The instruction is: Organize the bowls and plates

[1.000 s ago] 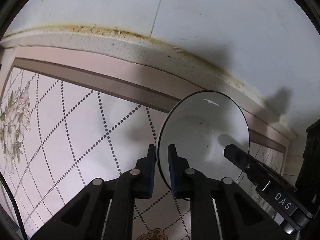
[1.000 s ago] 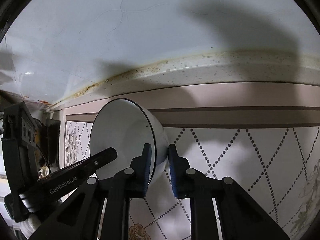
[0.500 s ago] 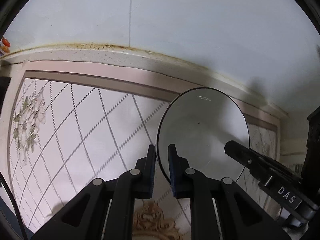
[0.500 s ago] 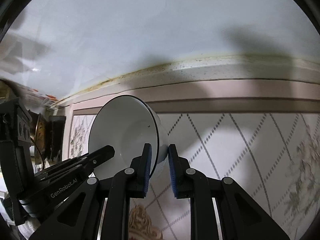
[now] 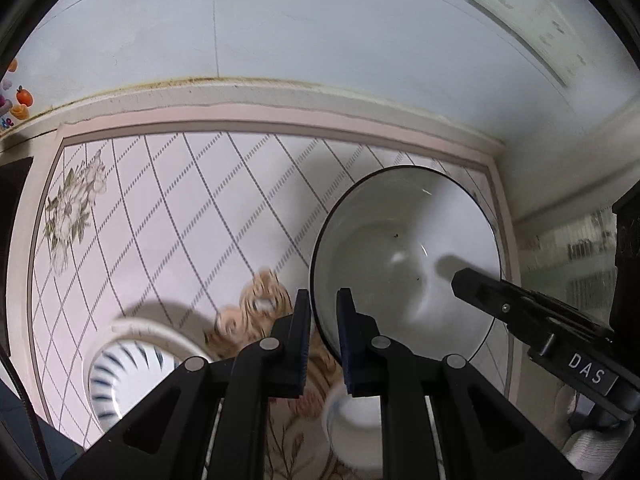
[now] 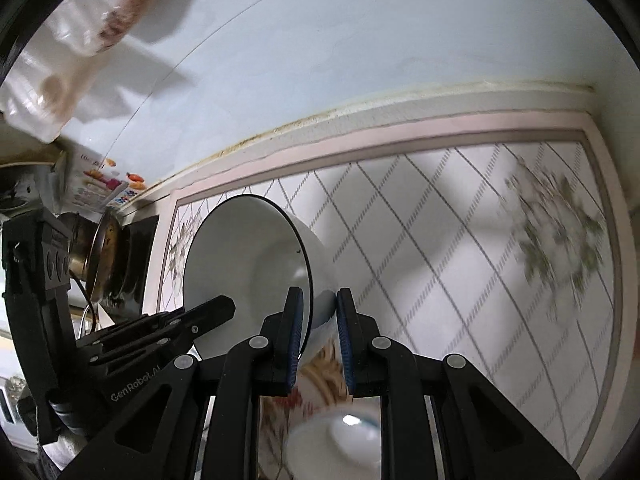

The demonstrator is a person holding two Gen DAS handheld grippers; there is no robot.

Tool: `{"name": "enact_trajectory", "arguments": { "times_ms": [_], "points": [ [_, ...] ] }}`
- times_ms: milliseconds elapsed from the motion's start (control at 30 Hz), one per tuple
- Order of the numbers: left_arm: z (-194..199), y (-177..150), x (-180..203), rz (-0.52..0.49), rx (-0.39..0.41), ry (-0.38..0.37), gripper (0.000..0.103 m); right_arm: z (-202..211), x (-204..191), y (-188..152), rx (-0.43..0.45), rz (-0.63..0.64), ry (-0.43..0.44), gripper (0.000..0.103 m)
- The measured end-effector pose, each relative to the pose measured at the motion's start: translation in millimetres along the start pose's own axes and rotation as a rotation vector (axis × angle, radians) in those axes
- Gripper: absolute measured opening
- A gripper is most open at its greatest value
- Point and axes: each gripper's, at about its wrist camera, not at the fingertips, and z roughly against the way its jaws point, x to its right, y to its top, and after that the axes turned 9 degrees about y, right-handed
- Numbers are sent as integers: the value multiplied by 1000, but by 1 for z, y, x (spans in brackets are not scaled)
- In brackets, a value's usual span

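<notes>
A white bowl with a thin dark rim (image 5: 404,256) hangs tilted above the table, carried by both grippers at opposite sides. My left gripper (image 5: 323,320) is shut on its left rim. The right gripper (image 5: 464,280) reaches in from the right, one finger lying inside the bowl. In the right wrist view the same bowl (image 6: 248,264) has my right gripper (image 6: 318,320) shut on its wall, and the left gripper (image 6: 212,310) comes in at the lower left. Below on the table sit a blue-striped dish (image 5: 120,364) and a small white bowl (image 5: 352,416), both blurred.
A tablecloth with diamond lines and flowers (image 5: 180,208) covers the table, which ends at a pale wall (image 5: 320,32) carrying a socket strip (image 5: 532,20). A metal pot (image 6: 100,256) and packets (image 6: 104,188) stand at the table's left end. The small white bowl (image 6: 336,444) lies under my right gripper.
Both grippers have risen and drawn back from the wall with the bowl held between them. More tablecloth shows, and the striped dish and small white bowl have come into view below.
</notes>
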Motion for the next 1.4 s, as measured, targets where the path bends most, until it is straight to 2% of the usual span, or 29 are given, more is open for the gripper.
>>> {"name": "enact_trajectory", "arguments": {
  "times_ms": [200,367,633,1067,1400],
  "points": [
    [12,-43,14,-58,-20,-24,11,28,2,-57,9,-33,-9,19],
    [6,-69,24,-111,-60,-34,11,37,11,-98,-3,-77,-21,19],
    [-15,-97,36,-157,-124,-11,11,24,36,-133,-55,-132,-35,19],
    [-36,-106,39,-183,-172,40,11,5,52,-142,-99,-149,-46,19],
    [-38,-106,47,-222,-161,94,11,-5,55,-141,-126,-143,-53,19]
  ]
}}
